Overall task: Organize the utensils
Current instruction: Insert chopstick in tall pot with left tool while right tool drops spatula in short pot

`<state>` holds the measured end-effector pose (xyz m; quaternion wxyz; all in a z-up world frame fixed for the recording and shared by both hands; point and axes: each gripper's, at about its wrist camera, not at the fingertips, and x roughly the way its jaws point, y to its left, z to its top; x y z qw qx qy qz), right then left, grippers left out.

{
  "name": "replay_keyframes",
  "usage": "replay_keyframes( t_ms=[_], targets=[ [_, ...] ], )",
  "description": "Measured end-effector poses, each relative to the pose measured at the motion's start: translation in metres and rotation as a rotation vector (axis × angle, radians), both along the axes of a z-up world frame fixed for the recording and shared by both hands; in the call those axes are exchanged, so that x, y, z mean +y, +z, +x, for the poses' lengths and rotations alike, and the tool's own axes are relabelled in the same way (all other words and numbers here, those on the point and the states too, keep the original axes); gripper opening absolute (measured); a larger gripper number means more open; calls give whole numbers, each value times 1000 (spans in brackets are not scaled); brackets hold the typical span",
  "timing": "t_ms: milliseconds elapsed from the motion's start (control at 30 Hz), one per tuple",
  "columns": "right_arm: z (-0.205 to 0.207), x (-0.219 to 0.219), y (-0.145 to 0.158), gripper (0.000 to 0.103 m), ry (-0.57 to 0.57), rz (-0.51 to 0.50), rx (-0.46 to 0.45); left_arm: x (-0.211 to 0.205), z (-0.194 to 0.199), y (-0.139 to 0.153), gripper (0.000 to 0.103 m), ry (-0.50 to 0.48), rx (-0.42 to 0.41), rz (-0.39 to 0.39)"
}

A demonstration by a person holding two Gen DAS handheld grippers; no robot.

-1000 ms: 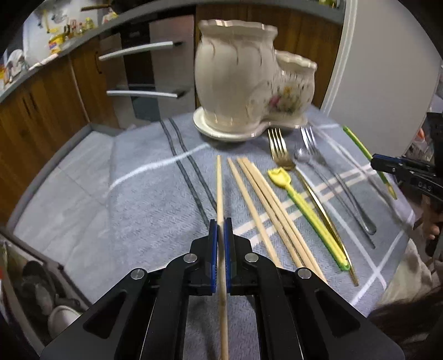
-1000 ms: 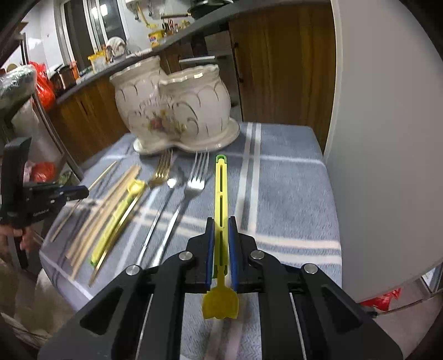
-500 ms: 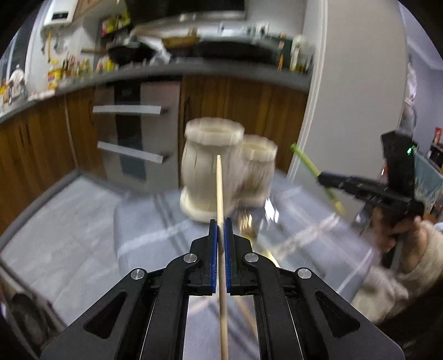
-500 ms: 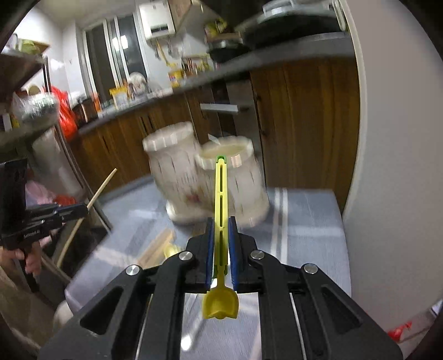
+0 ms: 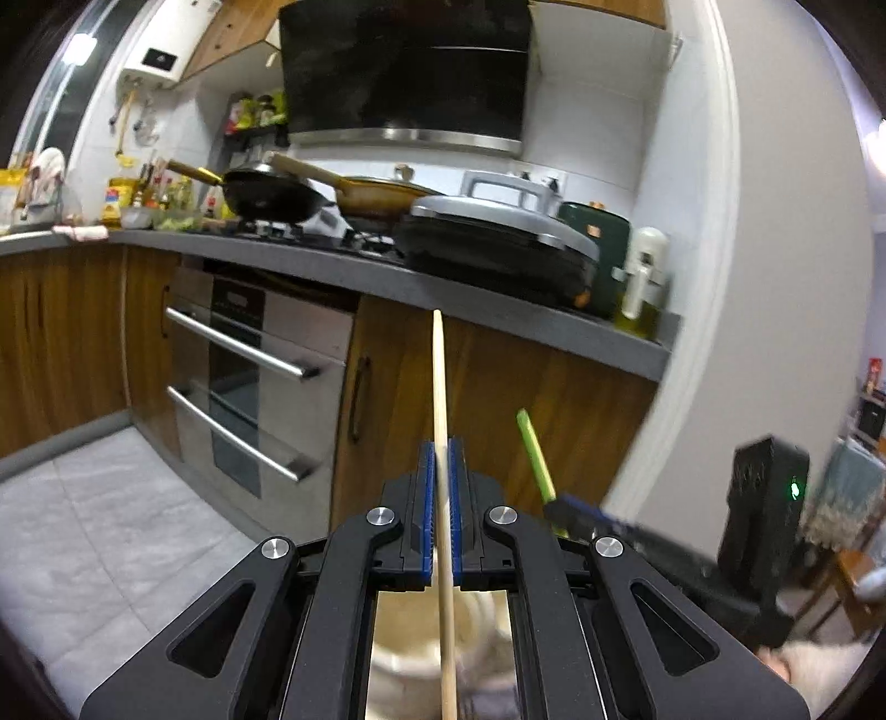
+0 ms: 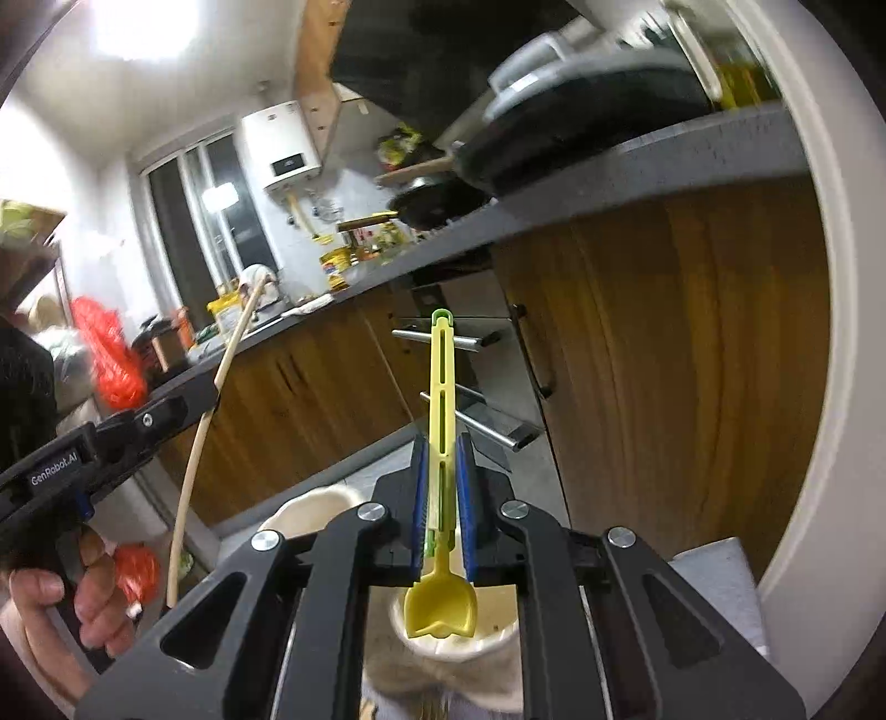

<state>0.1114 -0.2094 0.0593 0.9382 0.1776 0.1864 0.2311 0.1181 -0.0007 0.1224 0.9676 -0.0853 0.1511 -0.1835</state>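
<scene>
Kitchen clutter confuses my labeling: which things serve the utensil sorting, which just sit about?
Job:
- chopstick in left tool
- yellow spoon in right tool
- cream holder below

Lying about:
- black pan
- oven
- griddle

"GenRobot.AI" on left tongs point(image 6: 166, 412)

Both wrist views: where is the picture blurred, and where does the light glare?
Left wrist view: chopstick and stove area sharp; the holder beneath the left gripper and the right gripper at the side are smeared. Right wrist view: ceiling lamp burns out white; the spoon is sharp, the holder below blurred; counter lines curve from the fisheye.
</scene>
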Motion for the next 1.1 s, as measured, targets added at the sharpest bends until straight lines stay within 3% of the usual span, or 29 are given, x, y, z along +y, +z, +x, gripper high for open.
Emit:
replay_keyframes(
  t_ms=[167, 300, 400, 600, 833, 1100],
  targets=[
    [18, -1, -12, 10, -14, 48, 11, -4, 27, -8, 5, 70, -29, -37],
    [23, 6, -26, 10, -43, -5, 5, -9, 36, -21, 5, 133, -45, 15],
    [19, 12, -30, 10, -42, -39, -8, -2, 39, -30, 5, 133, -40, 4],
    [0, 15, -33, 10, -28, -112, -20, 0, 19, -42, 5, 100, -39, 47],
    [-17, 4, -41, 10, -12, -124, 37, 4, -13, -53, 5, 73, 8, 110],
    [-35, 6, -34, 10, -22, -176, -12, -2, -28, -65, 5, 64, 42, 163]
  ],
)
